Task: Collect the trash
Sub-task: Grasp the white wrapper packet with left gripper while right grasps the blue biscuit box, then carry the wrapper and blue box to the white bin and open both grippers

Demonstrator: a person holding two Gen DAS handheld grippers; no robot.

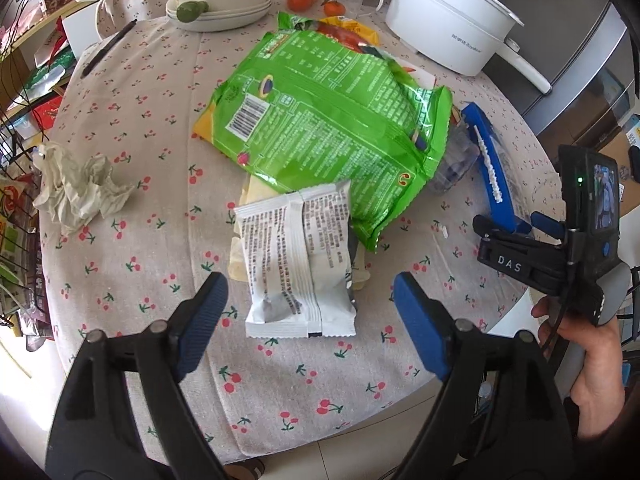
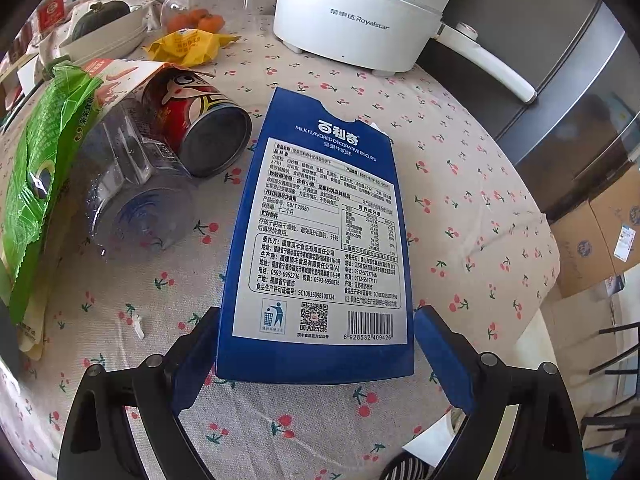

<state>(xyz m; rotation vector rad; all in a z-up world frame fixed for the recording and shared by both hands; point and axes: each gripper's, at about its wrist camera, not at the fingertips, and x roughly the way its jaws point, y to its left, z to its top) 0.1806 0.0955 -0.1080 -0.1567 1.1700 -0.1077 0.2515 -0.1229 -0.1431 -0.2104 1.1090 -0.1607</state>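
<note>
Here, biscuit box [image 2: 320, 240] (blue) between fingers [image 2: 442, 354].

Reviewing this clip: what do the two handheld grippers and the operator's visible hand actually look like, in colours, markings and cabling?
Both grippers have black plastic linkage arms with silver pivot pins and blue ribbed fingers. The left gripper shows only these. The right gripper bears white "DAS" lettering, a small lit screen, a green LED and a black cable. The bare hand shows no sleeve.

- Both views are bright, lit by even daylight; shadows on the tabletop [image 1: 132, 128] are soft and faint.
- Glare glints off the green snack bag [image 1: 328, 120] and the white electric pot [image 2: 360, 16].
- Fisheye distortion bends the edges, with black corners.
- Focus is sharp centrally; print on the blue biscuit box [image 2: 320, 240] is legible.
</note>
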